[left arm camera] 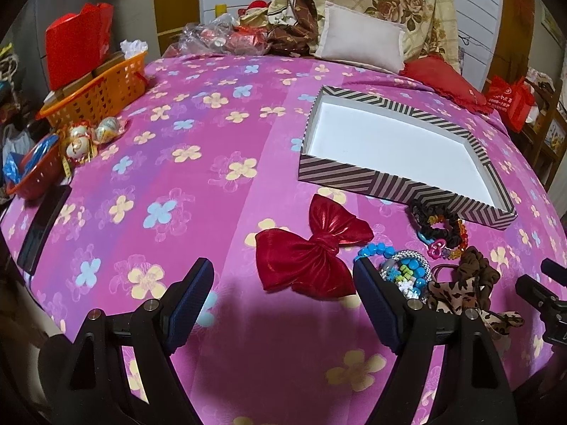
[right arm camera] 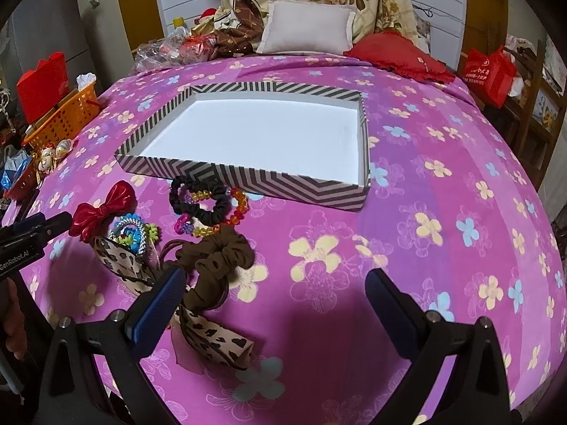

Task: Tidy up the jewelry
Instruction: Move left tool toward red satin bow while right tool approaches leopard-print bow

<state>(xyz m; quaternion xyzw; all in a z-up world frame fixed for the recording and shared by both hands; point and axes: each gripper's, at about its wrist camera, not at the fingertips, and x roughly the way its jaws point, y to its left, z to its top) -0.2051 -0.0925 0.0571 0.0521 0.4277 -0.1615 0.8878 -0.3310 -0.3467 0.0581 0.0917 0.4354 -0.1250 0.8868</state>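
Left wrist: red bow lengthwise diagonal.

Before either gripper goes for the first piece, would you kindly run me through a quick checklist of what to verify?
1. Box empty and open: ok, bare white floor.
2. Left gripper open, empty: ok.
3. Right gripper open, empty: ok.
4. Red bow free to pick: ok, lies apart from the pile on the bedspread.
5. Brown scrunchie free: not ok, it overlaps the leopard bow.
6. Bracelets separable: cannot tell, they lie bunched together.
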